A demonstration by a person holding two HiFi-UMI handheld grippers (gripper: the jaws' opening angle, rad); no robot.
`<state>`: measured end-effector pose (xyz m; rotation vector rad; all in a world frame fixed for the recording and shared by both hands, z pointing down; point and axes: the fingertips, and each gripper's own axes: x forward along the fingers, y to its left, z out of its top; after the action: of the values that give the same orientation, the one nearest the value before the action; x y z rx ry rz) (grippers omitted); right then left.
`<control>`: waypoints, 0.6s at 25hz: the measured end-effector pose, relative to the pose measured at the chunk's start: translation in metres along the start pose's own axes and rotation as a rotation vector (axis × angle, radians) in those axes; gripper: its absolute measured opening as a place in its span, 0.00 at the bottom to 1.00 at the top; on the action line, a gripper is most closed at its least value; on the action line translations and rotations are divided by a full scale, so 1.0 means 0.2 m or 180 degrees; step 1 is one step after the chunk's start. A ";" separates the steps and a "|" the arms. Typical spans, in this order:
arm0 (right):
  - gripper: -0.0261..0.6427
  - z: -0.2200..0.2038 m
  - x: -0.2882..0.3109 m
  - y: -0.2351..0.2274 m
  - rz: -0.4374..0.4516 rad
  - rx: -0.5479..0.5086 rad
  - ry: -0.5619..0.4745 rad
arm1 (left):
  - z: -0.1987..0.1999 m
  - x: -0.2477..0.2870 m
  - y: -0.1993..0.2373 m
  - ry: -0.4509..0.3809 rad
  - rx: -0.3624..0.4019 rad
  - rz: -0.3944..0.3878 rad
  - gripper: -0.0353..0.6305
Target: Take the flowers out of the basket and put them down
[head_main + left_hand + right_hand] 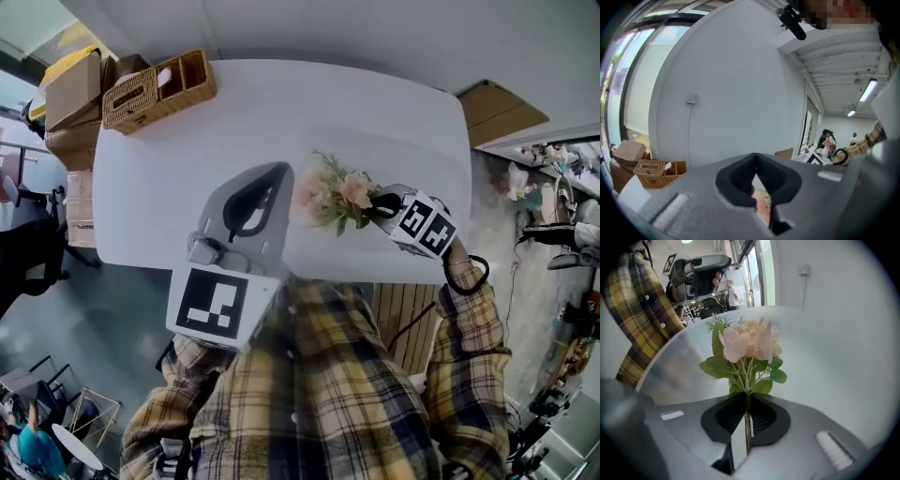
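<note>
Seen from above, a big white table [281, 122] fills the middle. Brown cardboard boxes [73, 89] sit at 10 o'clock and a dark chair [28, 253] at 9 o'clock. The floor [103, 309] is grey. In the left gripper view, a plain white wall [740, 84] has a small switch [691, 98]. A tall window [633, 79] glows at 9 o'clock. Long ceiling lights [868, 90] shine at 2 o'clock.
</note>
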<state>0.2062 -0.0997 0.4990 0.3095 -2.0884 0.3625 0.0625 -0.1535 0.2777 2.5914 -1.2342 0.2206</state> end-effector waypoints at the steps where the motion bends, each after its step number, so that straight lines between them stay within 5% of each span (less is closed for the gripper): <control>1: 0.08 0.02 -0.05 0.01 -0.0035 0.0004 -0.0059 | 0.01 0.00 -0.01 -0.0006 0.0015 -0.0005 0.06; 15: 0.08 0.27 -0.61 0.11 -0.0682 0.0355 -0.0997 | 0.07 -0.08 -0.15 -0.0122 0.0111 -0.0047 0.06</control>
<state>0.2172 -0.0902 0.3643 0.6880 -2.3152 0.3177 0.0761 -0.1284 0.2563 2.6453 -1.2345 0.1923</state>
